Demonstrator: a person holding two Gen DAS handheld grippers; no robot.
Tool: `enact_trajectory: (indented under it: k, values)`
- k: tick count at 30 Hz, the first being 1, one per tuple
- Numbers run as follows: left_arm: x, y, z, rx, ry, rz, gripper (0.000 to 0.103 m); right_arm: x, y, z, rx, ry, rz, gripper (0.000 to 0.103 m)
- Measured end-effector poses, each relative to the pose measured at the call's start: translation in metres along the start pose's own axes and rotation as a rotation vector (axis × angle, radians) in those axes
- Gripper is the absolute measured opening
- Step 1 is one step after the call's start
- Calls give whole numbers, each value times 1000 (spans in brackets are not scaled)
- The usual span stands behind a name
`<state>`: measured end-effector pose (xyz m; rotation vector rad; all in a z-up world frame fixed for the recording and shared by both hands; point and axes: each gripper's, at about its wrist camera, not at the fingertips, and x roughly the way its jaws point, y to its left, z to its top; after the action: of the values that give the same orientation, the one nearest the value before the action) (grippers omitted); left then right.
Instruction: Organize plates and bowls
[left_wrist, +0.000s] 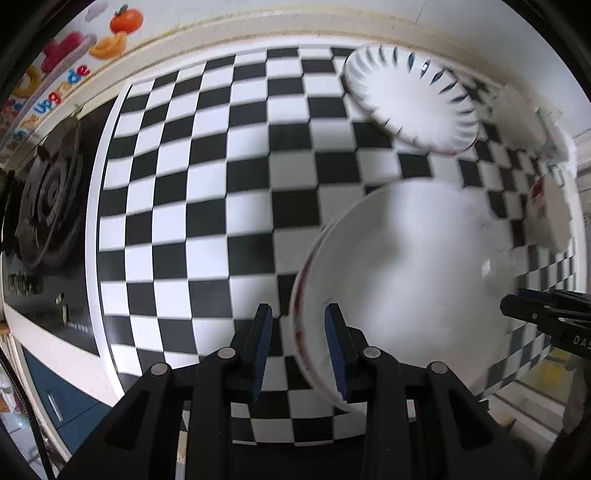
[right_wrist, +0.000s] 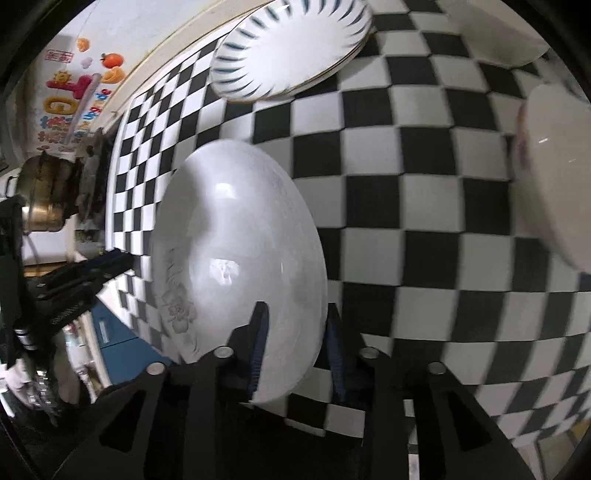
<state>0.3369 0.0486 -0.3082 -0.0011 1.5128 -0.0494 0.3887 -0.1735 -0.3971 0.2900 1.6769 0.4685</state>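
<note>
Nearest in the right wrist view: right tool (right_wrist: 296, 308), jaws standing fairly wide. The near rim of the flower plate (right_wrist: 236, 258) sits between its pads (right_wrist: 334, 354), but the gap is far wider than the thin rim, so I read it as not pinched. The plate looks to be resting on the checkered bench (right_wrist: 406, 206), or nearly so; blur makes contact hard to confirm.

Left wrist view: left tool (left_wrist: 298, 310) points down over the opposite, patterned rim of the same plate. Narrow gap between the jaws and the rim lines up inside it, yet a strip of bench shows between one pad and the rim. Cannot tell whether it grips or just hangs above.

Farther back: striped plate (right_wrist: 291, 48) near the bench's back edge, well apart from the flower plate. A white bowl (right_wrist: 554, 177) sits off to the right and another white piece (right_wrist: 495, 29) beyond it, both partly cut off. Stove (left_wrist: 48, 192) beside the bench, pot (right_wrist: 44, 199) on it.

Step, my call: placing or letting go of the flower plate, with sorting mid-way since pieces lie scattered. The next move calls for backing the right tool straight off the rim without dragging it. Then check the left tool's hold before reaching for the white bowl.
</note>
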Motion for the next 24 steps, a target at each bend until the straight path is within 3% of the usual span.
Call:
enact_trajectory:
  k: [3, 7, 12, 17, 23, 24]
  values:
    - [-19, -6, 27, -8, -35, -52, 28, -20, -6, 12, 29, -35, 50, 35]
    - [-27, -12, 87, 9, -90, -64, 30, -49, -15, 52, 72, -152, 28, 46]
    - [-1, -5, 162, -9, -49, -110, 32, -61, -34, 120, 166, -234, 11, 46]
    - [45, -6, 209, -21, 35, -150, 32, -48, -53, 179, 233, -215, -1, 46]
    - [88, -11, 235, 11, 114, -173, 31, -13, -66, 211, 287, -151, 31, 46]
    - [89, -12, 236, 12, 115, -182, 25, -7, -69, 211, 292, -144, 38, 37]
